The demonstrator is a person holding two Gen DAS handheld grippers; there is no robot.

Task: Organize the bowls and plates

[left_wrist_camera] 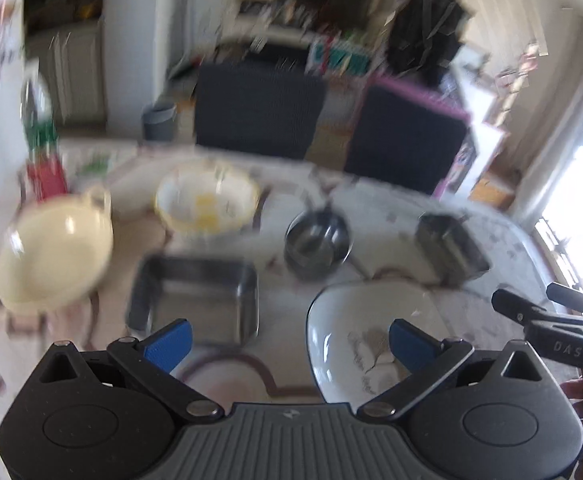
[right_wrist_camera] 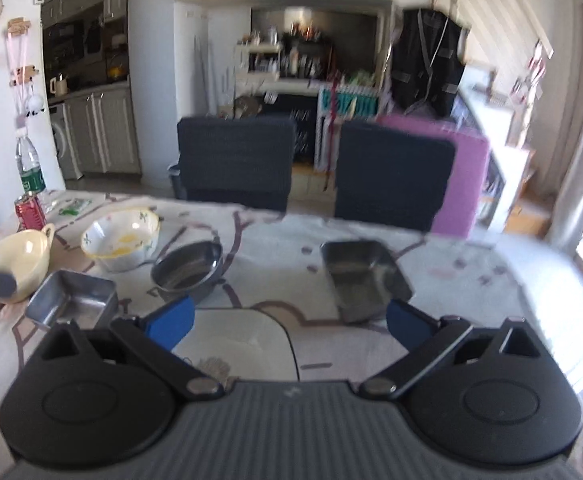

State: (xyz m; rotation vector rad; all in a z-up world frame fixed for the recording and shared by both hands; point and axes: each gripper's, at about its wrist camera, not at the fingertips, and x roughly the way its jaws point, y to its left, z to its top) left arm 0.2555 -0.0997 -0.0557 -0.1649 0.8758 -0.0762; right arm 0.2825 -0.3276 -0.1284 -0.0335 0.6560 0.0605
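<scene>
Both grippers' blue fingers (left_wrist_camera: 169, 338) stand apart and empty, and seemingly nothing is stacked: the cream handled bowl (right_wrist_camera: 17, 262), round steel bowl (right_wrist_camera: 187, 270) and white square plate (left_wrist_camera: 367, 336) sit separately on the bench (right_wrist_camera: 471, 276).

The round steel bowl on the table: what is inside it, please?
The round steel bowl looks empty in the right wrist view; only its shiny floor and reflections show. The near rim hides the part of the floor closest to the camera, and the left wrist view is too blurred to confirm.
</scene>
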